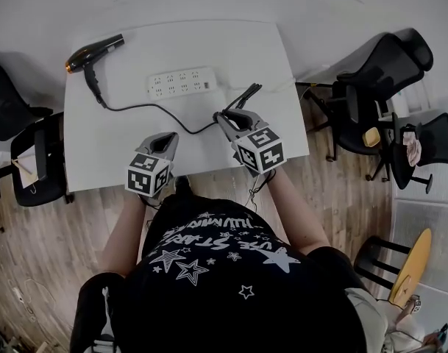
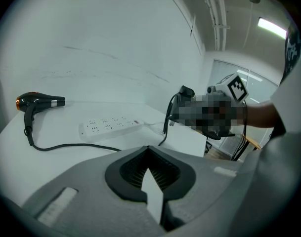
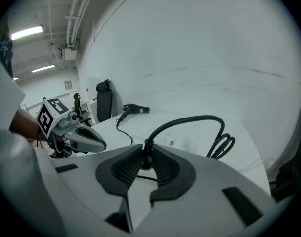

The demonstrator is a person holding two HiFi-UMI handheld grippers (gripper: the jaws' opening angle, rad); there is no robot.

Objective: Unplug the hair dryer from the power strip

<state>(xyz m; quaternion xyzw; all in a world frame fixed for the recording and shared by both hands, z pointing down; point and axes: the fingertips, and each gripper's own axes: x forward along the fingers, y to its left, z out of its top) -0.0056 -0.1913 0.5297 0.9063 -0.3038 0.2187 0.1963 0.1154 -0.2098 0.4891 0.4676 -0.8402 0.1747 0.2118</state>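
A black hair dryer (image 1: 95, 52) lies at the far left corner of the white table (image 1: 246, 43). Its black cord (image 1: 157, 109) runs across the table to my right gripper (image 1: 225, 116). That gripper is shut on the hair dryer's plug (image 3: 148, 149), which is held above the table, apart from the white power strip (image 1: 182, 82). The cord loops (image 3: 209, 122) up and over to the right of the jaws. My left gripper (image 1: 165, 140) hovers near the table's front edge, shut and empty. From the left gripper view the power strip (image 2: 110, 126) and dryer (image 2: 39, 102) lie ahead.
Black office chairs (image 1: 378, 72) stand right of the table, and another black chair (image 1: 32, 153) is at the left. A wooden stool (image 1: 404, 263) is at the lower right. The power strip's own white lead runs off toward the table's right edge.
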